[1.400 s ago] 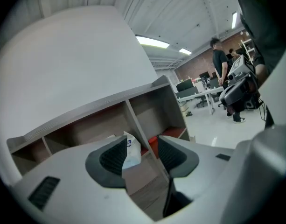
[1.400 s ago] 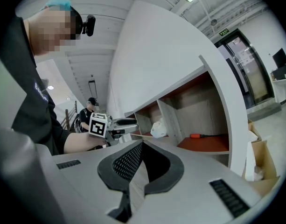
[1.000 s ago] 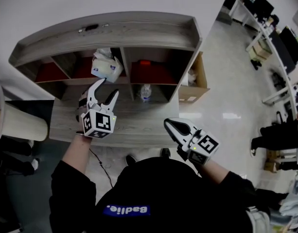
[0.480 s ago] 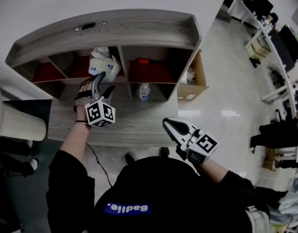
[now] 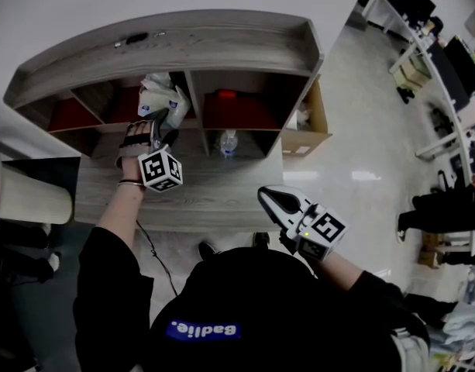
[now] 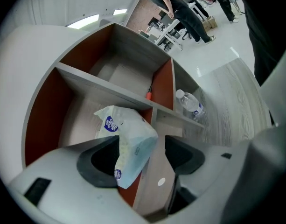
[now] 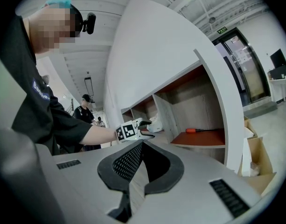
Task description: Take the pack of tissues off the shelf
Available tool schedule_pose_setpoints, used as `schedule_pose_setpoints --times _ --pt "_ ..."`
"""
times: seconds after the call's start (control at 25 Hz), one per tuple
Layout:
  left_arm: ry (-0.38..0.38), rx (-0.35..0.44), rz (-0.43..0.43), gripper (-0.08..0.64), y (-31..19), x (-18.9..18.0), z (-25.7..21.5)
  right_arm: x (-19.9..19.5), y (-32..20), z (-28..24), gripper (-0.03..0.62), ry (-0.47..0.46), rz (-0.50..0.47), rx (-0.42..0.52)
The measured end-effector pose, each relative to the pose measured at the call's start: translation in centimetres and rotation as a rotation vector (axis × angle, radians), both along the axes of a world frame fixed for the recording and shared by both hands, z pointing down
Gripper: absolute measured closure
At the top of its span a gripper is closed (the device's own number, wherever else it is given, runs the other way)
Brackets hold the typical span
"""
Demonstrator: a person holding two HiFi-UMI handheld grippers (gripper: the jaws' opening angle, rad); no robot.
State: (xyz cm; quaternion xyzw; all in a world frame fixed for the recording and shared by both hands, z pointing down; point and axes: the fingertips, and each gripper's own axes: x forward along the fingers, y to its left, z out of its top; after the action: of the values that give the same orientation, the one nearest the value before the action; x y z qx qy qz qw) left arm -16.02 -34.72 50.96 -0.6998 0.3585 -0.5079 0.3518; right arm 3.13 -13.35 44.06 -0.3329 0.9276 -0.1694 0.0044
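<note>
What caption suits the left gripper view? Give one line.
Left gripper, jaws open, with the pack of tissues between them at the shelf.

right gripper fingers together; orange tool on shelf

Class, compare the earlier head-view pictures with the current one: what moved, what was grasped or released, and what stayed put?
The left tool reached forward to the shelf. Its jaws, wide apart, now straddle the pack of tissues without clamping it. Nothing was taken or let go. The right tool stayed shut near the body. The pack and the water bottle stayed in place.
</note>
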Motion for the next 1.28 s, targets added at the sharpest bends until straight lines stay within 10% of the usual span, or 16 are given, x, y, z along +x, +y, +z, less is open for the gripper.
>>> schedule_pose_setpoints --times 0.56,1.28 --pt "-0.028 -0.012 0.009 0.445 -0.5 0.4 1.0 -0.1 -1.1 0.3 0.566 0.005 0.013 -0.01" --pt "0.075 0.041 0.038 0.511 5.5 1.2 -2.7 -0.3 -1.4 -0.1 0.566 0.005 -0.017 0.008"
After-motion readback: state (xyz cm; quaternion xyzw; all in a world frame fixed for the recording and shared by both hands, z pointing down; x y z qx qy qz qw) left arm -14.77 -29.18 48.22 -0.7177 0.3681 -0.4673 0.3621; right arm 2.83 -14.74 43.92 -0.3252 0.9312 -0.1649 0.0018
